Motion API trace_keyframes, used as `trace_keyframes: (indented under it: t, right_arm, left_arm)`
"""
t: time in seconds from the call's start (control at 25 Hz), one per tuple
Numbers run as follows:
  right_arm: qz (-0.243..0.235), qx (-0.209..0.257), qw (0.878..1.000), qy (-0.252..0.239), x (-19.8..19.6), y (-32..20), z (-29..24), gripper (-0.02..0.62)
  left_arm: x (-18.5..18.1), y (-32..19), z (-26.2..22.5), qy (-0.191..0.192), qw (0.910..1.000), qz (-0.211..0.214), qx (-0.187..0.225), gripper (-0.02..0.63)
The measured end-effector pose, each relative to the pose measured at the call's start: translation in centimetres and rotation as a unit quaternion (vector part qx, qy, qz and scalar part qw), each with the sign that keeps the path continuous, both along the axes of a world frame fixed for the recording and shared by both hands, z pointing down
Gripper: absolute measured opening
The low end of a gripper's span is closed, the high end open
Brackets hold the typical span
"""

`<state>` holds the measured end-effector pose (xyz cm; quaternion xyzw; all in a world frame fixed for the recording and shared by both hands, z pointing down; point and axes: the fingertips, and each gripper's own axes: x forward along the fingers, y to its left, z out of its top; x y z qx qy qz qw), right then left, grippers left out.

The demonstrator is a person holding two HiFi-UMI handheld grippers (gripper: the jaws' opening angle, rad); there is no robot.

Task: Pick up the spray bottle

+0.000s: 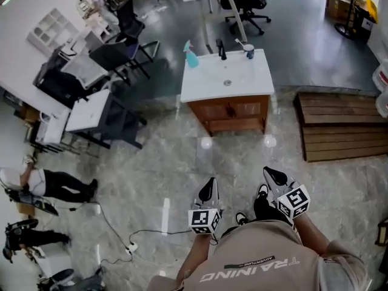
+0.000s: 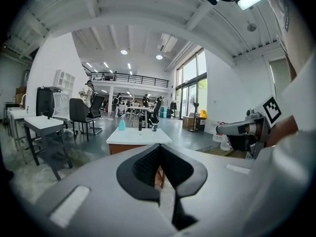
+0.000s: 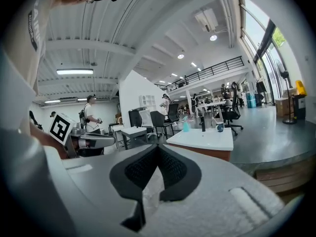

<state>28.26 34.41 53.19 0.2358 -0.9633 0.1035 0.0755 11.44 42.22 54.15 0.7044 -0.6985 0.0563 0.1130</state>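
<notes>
A light blue spray bottle [image 1: 191, 56] stands upright at the back left corner of a white sink counter [image 1: 242, 80] on a wooden cabinet, a few steps ahead of me. It also shows far off in the left gripper view as the spray bottle [image 2: 121, 125] and in the right gripper view as the spray bottle [image 3: 186, 126]. My left gripper [image 1: 209, 183] and right gripper [image 1: 271, 173] hang side by side over the floor, well short of the cabinet. Both are shut with nothing between the jaws, as the left gripper [image 2: 159, 146] and right gripper [image 3: 158, 147] show.
On the counter a black faucet [image 1: 221, 50] and a cup [image 1: 249, 51] stand behind the basin. A wooden pallet [image 1: 339, 123] lies to the right. Desks and chairs [image 1: 91, 111] crowd the left. A cable with a power strip [image 1: 130, 246] lies on the floor; a person [image 1: 54, 185] is at far left.
</notes>
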Motion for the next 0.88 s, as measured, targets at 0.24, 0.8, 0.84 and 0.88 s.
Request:
trace_keyframes:
  t: [0.24,0.8,0.84,0.88]
  right_arm:
    - [-0.019,-0.008,0.999,-0.025,-1.7,-6.5,0.5,0.003]
    - [-0.075,0.008,0.997,-0.012,-5.1,-17.3,0.9,0.003]
    - [-0.081,0.004,0.997,-0.012,-5.5,-17.6,1.0,0.003]
    - [-0.086,0.001,0.996,-0.011,-6.1,-17.8,1.1,0.003]
  left_arm:
    - [-0.9,-6.2,0.3,-0.015,0.9996,-0.003,-0.023,0.015]
    - [-1.9,-16.7,-0.7,-0.010,0.9995,-0.028,-0.009,0.015]
    - [-2.1,-16.9,-0.6,-0.011,0.9994,-0.031,-0.012,0.015]
    - [-2.4,-17.0,-0.6,-0.013,0.9993,-0.033,-0.014,0.015]
